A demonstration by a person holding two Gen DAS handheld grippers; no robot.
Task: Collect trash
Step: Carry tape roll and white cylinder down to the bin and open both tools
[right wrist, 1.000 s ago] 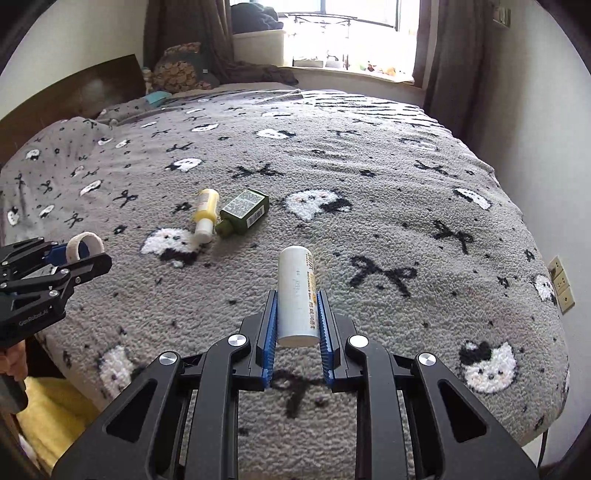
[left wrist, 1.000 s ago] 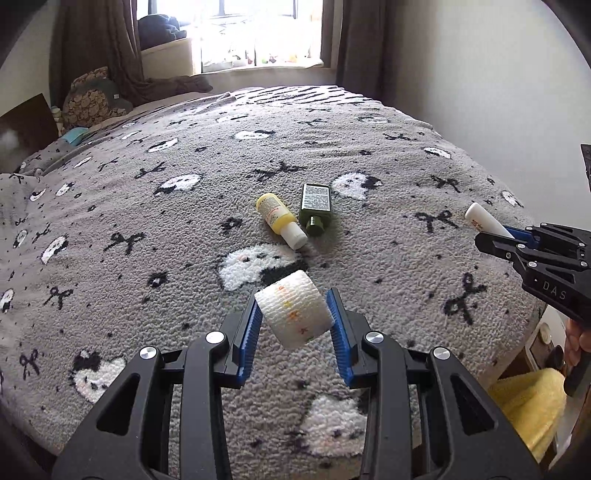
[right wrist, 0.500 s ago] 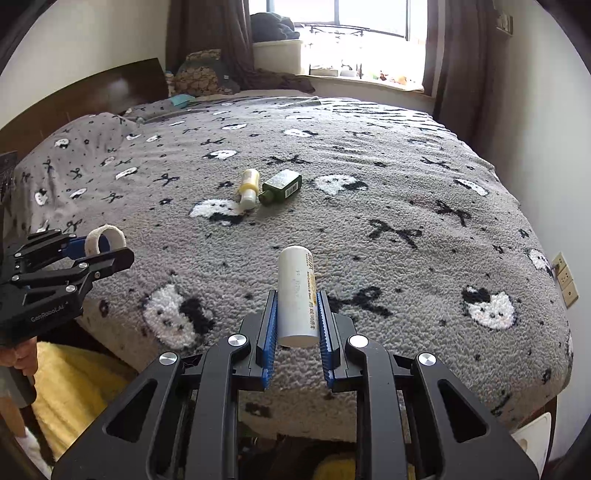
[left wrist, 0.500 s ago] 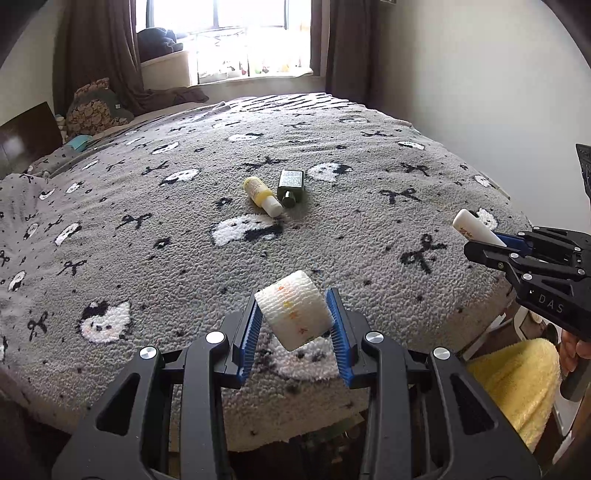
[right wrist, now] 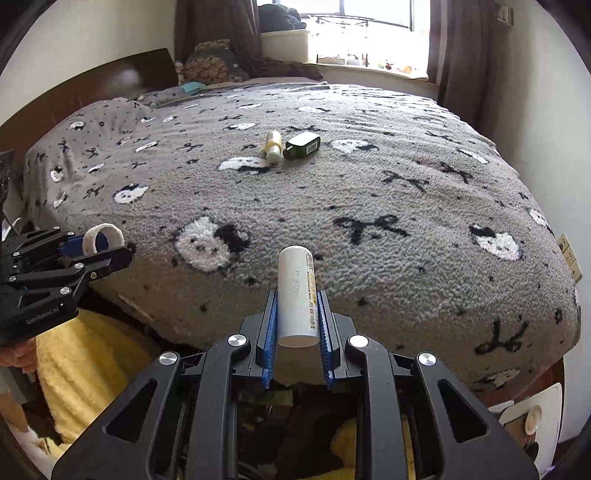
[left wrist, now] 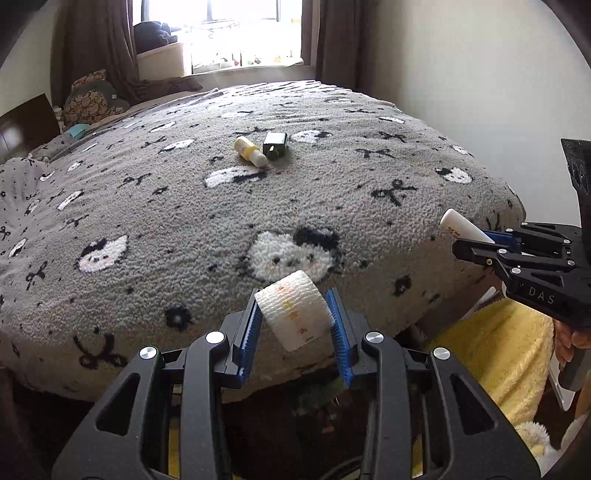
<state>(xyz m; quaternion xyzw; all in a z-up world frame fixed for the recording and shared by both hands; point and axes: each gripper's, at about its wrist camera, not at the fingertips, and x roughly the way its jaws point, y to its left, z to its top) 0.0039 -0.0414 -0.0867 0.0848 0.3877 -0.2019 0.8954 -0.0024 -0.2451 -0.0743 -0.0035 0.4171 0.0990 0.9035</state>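
Observation:
My left gripper [left wrist: 295, 317] is shut on a white bandage roll [left wrist: 295, 310] and holds it in the air just off the bed's near edge. My right gripper [right wrist: 297, 314] is shut on a white tube [right wrist: 298, 291] and also hangs past the bed's edge. The right gripper with the tube shows in the left wrist view [left wrist: 476, 240]; the left gripper with the roll shows in the right wrist view [right wrist: 99, 247]. A yellow bottle [left wrist: 249, 150] and a dark green bottle [left wrist: 275, 144] lie side by side on the grey blanket [left wrist: 184, 206].
The bed fills most of both views. A yellow fluffy thing [left wrist: 495, 362] lies on the floor below the bed's corner, also in the right wrist view [right wrist: 81, 365]. Pillows [left wrist: 92, 99] and a window [left wrist: 236, 29] are at the far end. A wall socket [right wrist: 570, 258] is at the right.
Both grippers have pulled back from over the bed to beyond its near edge, each still holding its item. The two bottles now look farther away.

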